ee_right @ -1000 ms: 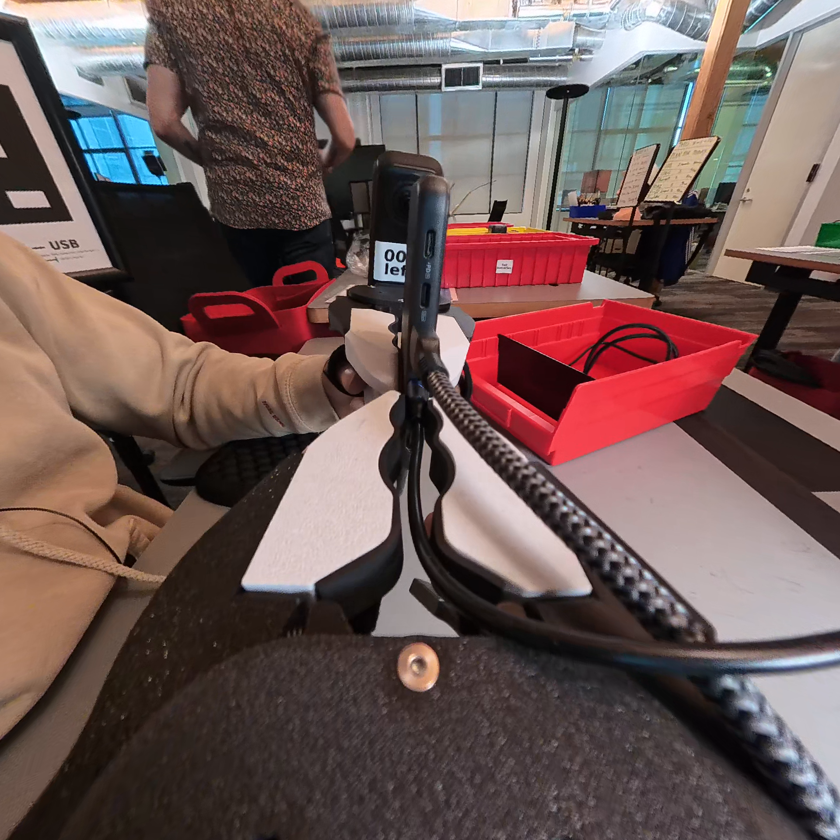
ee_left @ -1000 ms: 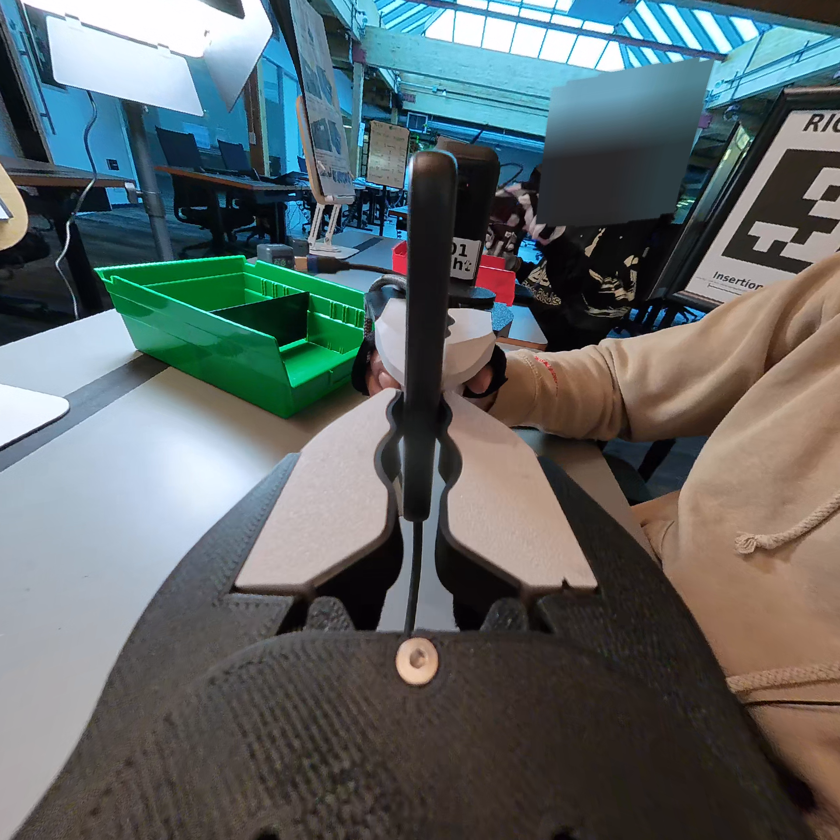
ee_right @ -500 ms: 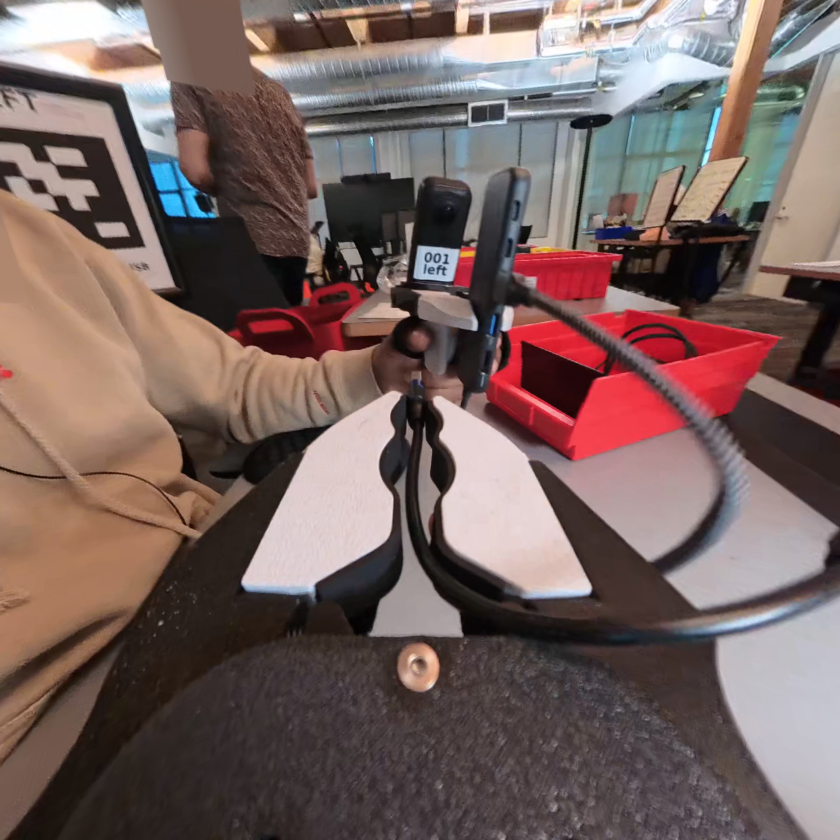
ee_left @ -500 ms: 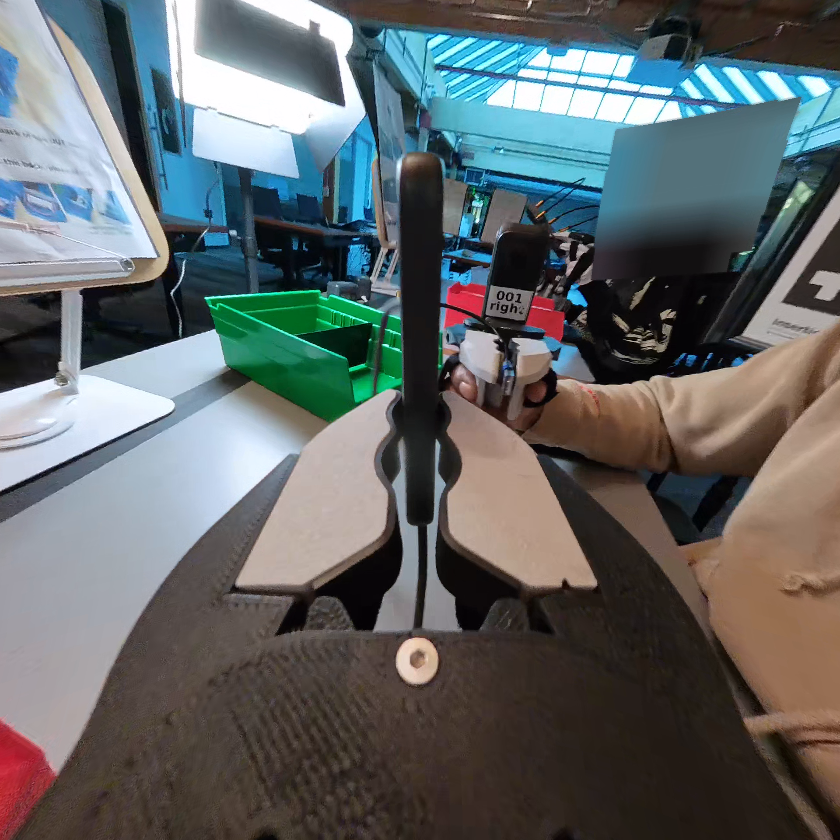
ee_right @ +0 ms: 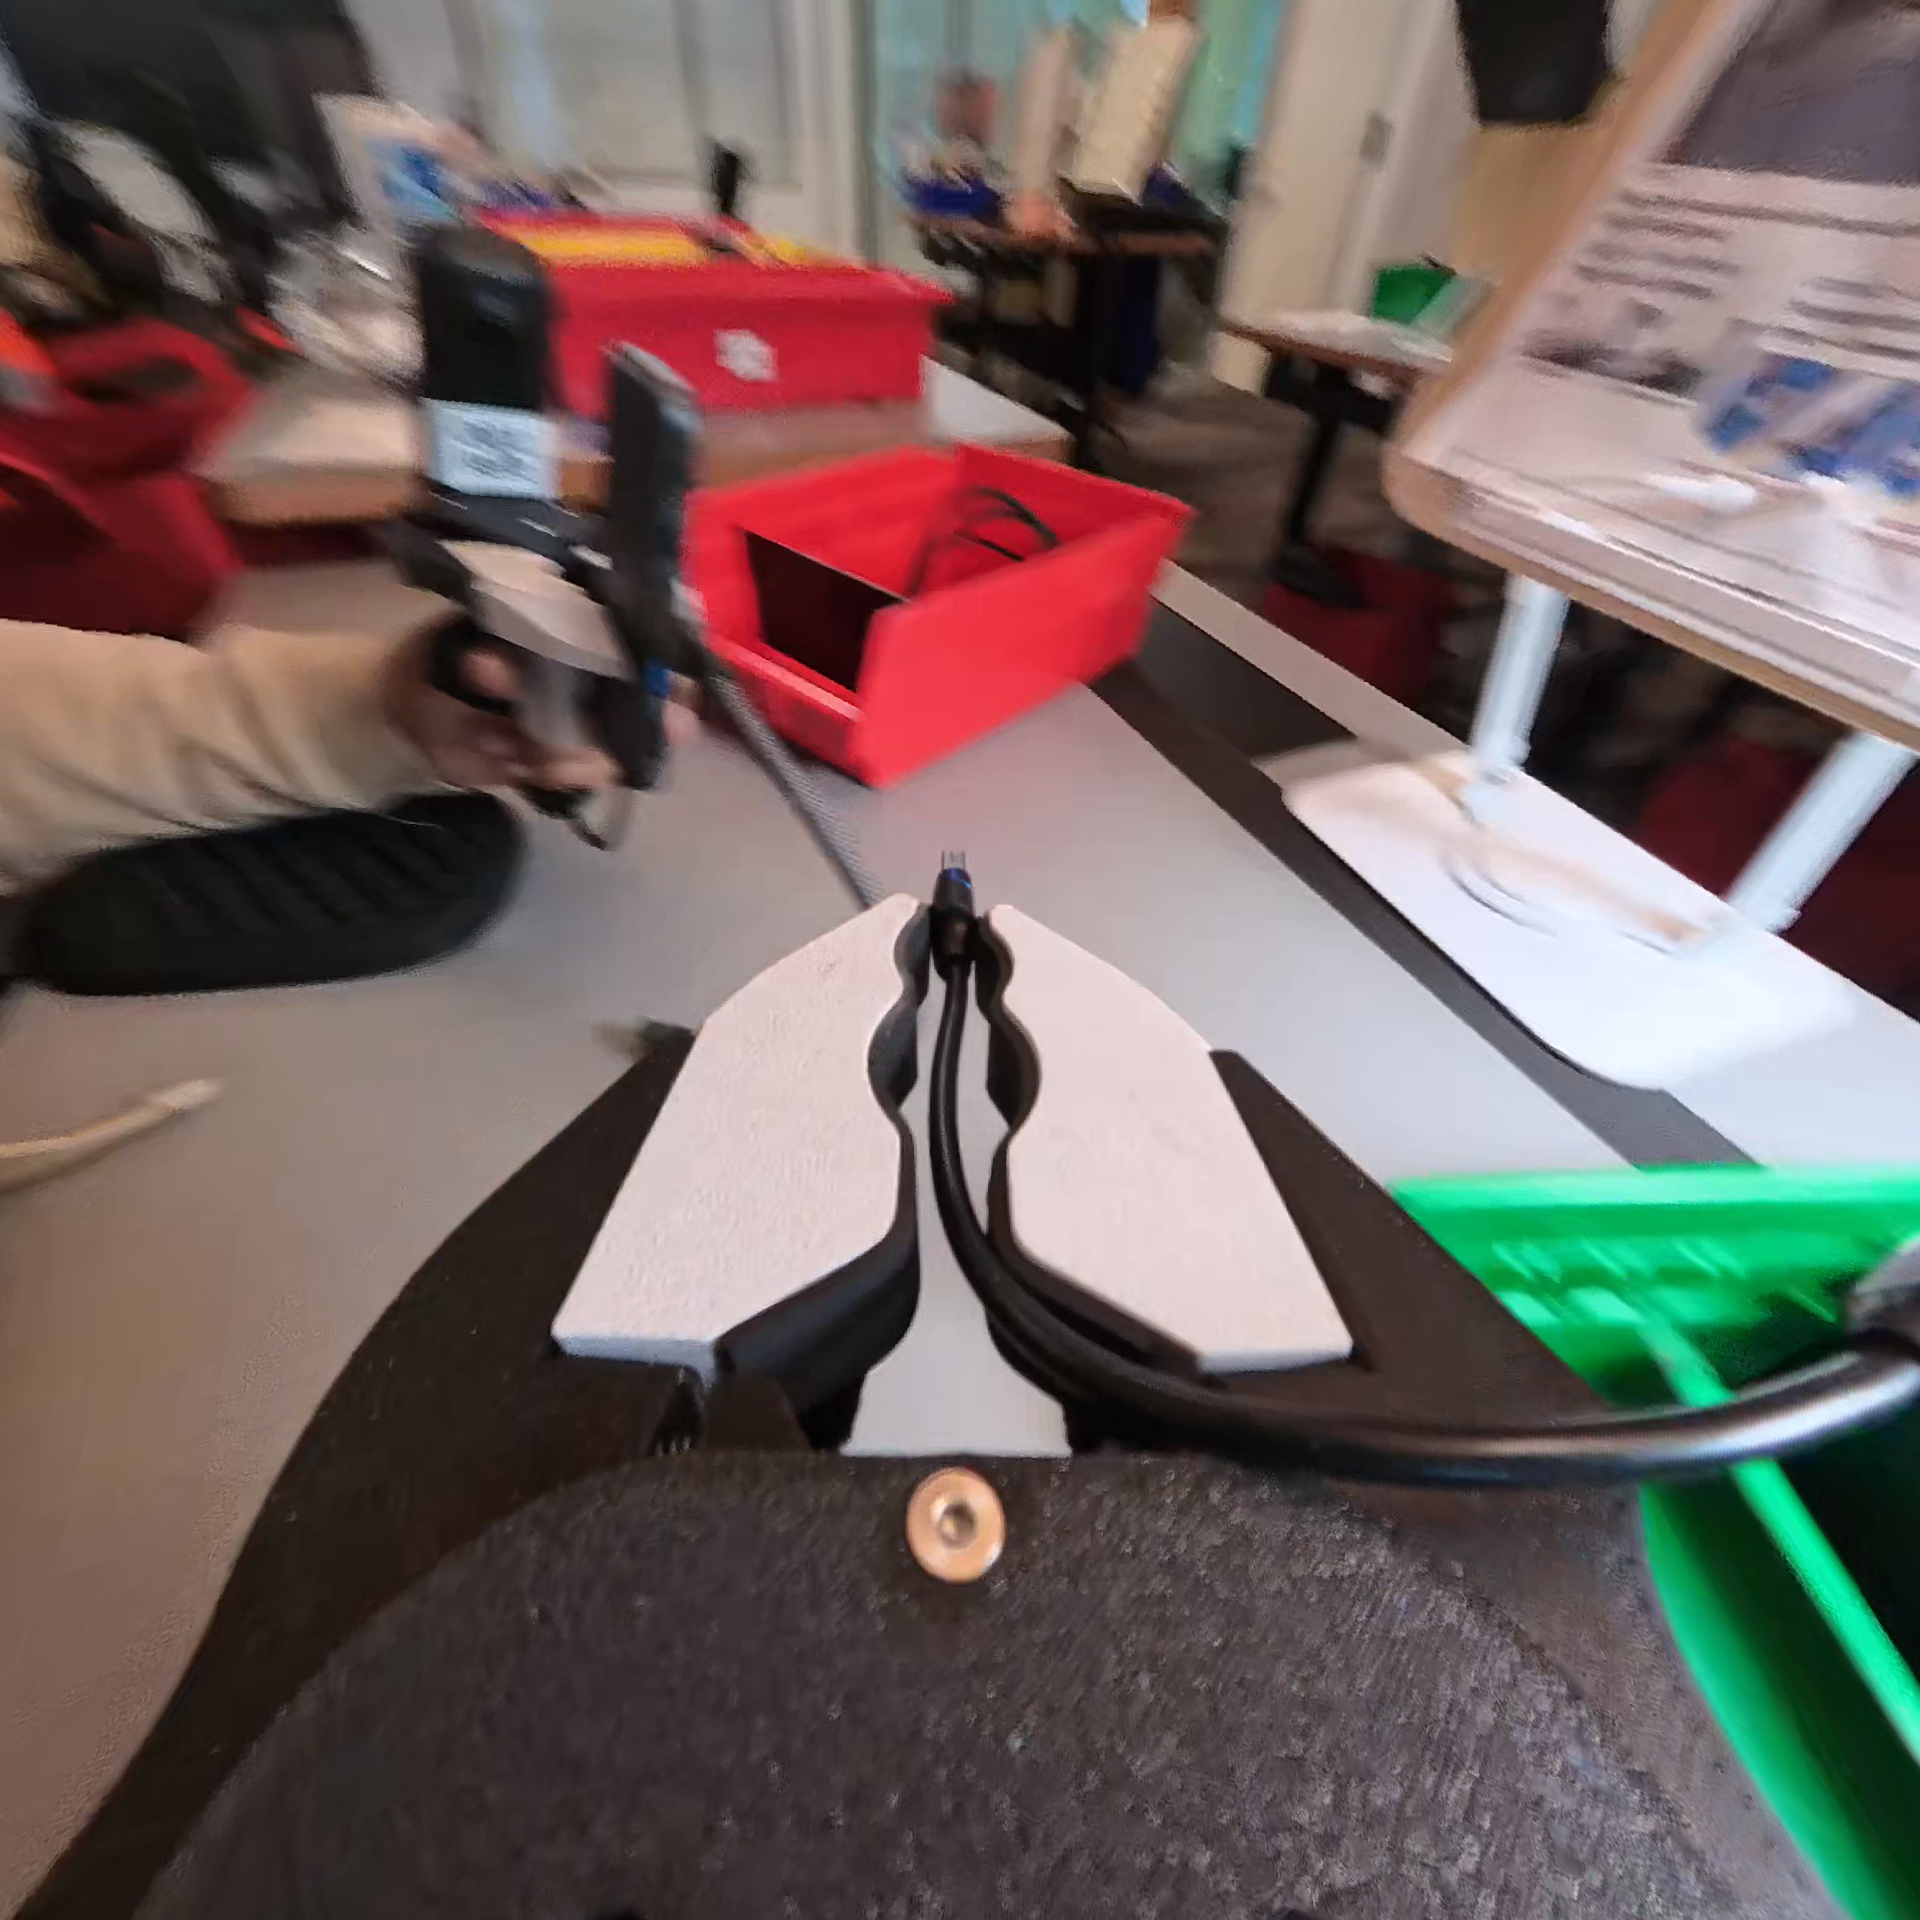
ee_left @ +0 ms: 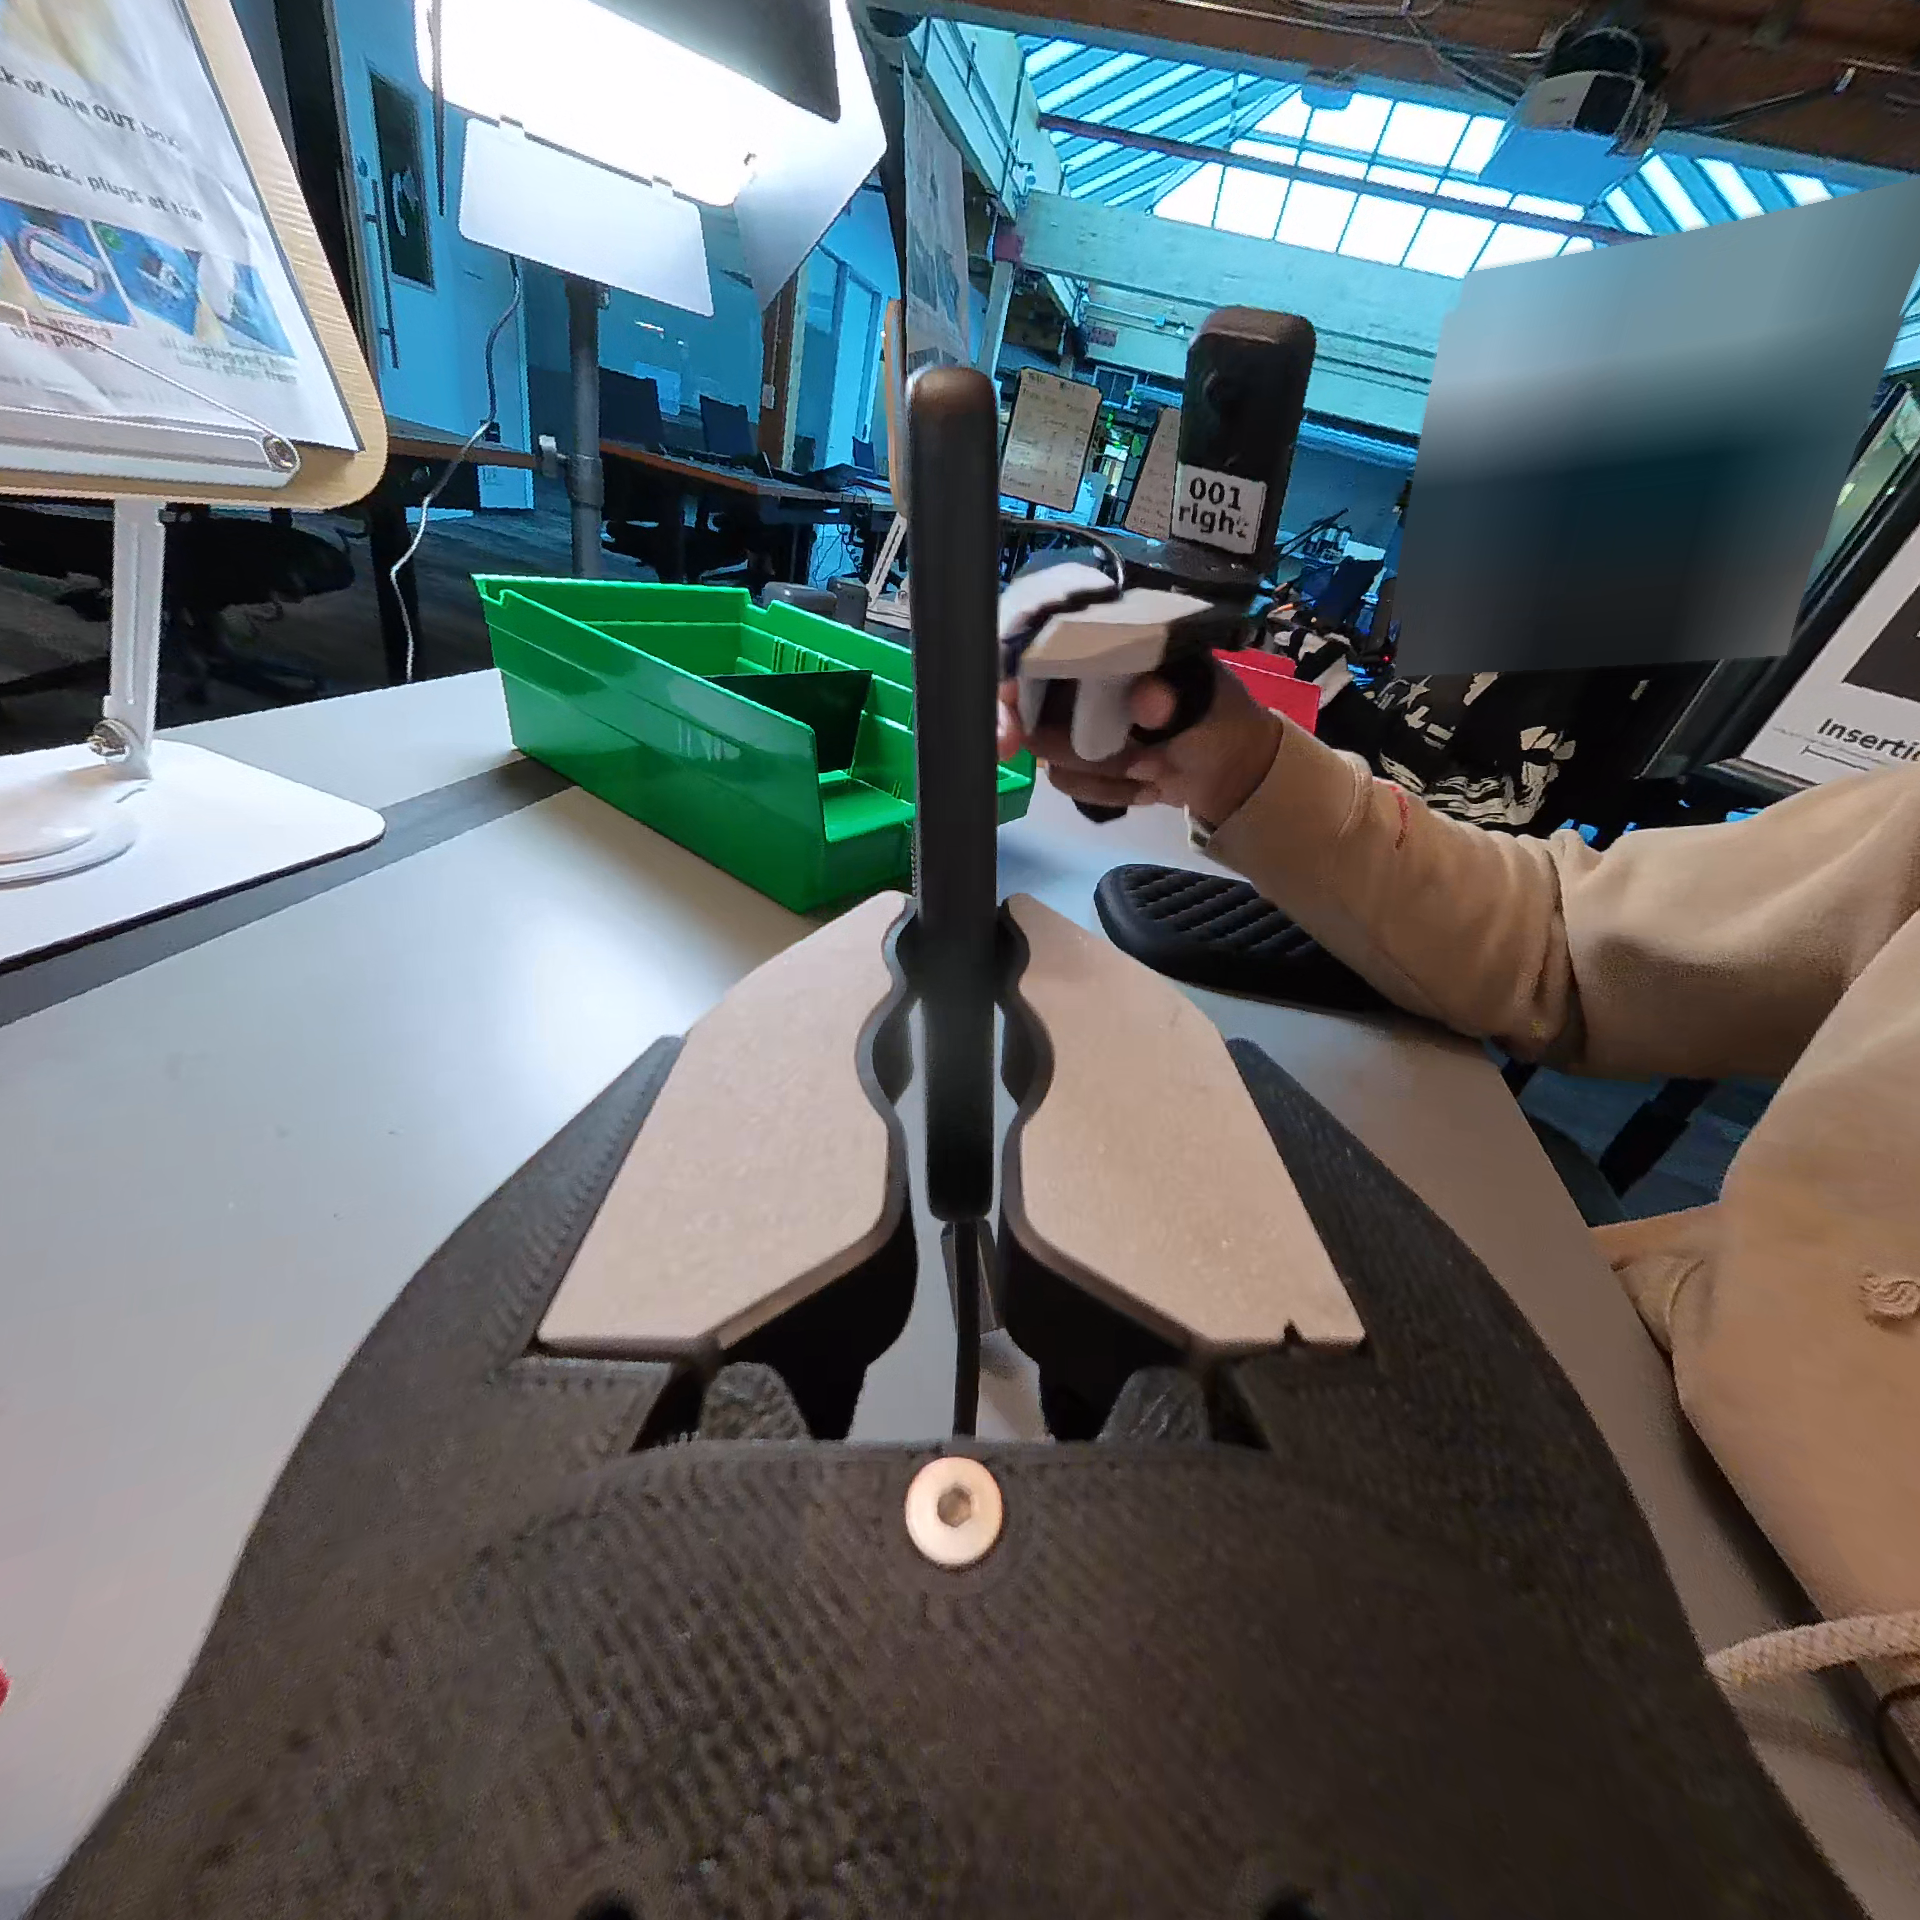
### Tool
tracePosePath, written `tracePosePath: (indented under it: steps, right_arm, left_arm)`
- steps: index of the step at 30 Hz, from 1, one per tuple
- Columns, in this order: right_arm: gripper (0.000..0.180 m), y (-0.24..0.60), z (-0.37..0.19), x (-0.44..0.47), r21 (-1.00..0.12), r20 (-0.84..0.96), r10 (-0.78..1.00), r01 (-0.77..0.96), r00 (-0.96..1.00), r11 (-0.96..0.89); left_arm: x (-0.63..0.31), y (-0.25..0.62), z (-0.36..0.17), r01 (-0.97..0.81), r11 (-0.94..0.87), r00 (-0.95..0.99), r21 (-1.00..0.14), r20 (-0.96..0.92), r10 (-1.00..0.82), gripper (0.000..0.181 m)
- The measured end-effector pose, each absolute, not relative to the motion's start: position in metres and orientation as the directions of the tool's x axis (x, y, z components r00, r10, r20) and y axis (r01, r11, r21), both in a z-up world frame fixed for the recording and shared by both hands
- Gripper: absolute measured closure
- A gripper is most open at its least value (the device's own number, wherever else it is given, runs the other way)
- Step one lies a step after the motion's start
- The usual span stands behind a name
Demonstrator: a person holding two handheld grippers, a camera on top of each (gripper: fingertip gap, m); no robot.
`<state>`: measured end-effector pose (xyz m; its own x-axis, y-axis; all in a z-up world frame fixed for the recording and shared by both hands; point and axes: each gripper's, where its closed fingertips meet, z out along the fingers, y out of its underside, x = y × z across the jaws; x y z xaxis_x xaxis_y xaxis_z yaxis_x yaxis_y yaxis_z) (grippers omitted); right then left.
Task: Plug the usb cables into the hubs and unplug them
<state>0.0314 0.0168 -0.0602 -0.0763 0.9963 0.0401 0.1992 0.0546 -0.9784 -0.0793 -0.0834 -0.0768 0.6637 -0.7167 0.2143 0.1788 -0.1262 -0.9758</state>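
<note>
Two plastic bins sit on the pale grey counter: a green bin at the far middle of the left wrist view, and a red bin holding a coiled black cable, far in the blurred right wrist view. On the counter's far left stands a white stand with an instruction board. Pinched upright in the left claw is a slim black usb hub, with a braided cable hanging from it. Clamped in the right claw is the thin black usb cable, its small plug poking past the tips, well apart from the hub.
</note>
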Motion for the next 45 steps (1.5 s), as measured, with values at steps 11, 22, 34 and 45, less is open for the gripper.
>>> tracePosePath:
  steps: [11, 22, 34, 45]
  right_arm:
    - [0.172, 0.169, -0.139, 0.137, -0.575, 0.135, 0.865, 0.749, 0.484, -0.329]
    - [0.122, 0.174, -0.131, 0.153, -0.565, 0.134, 0.834, 0.733, 0.535, -0.379]
    - [0.146, -0.029, -0.016, 0.026, -0.958, -0.055, 0.939, 0.284, -0.34, 0.047]
    - [0.141, -0.113, -0.079, -0.067, -0.955, -0.293, 0.852, 0.094, -0.435, -0.281]
  left_arm:
    - [-0.082, -0.08, -0.081, 0.188, -0.141, 0.679, -0.972, 0.232, -0.696, 0.169]
    - [-0.079, -0.08, -0.092, 0.178, -0.174, 0.665, -0.968, 0.249, -0.704, 0.169]
    - [-0.084, -0.081, -0.083, 0.223, -0.139, 0.67, -0.965, 0.255, -0.697, 0.169]
    - [-0.084, -0.095, -0.061, 0.334, -0.083, 0.58, -0.939, 0.274, -0.767, 0.169]
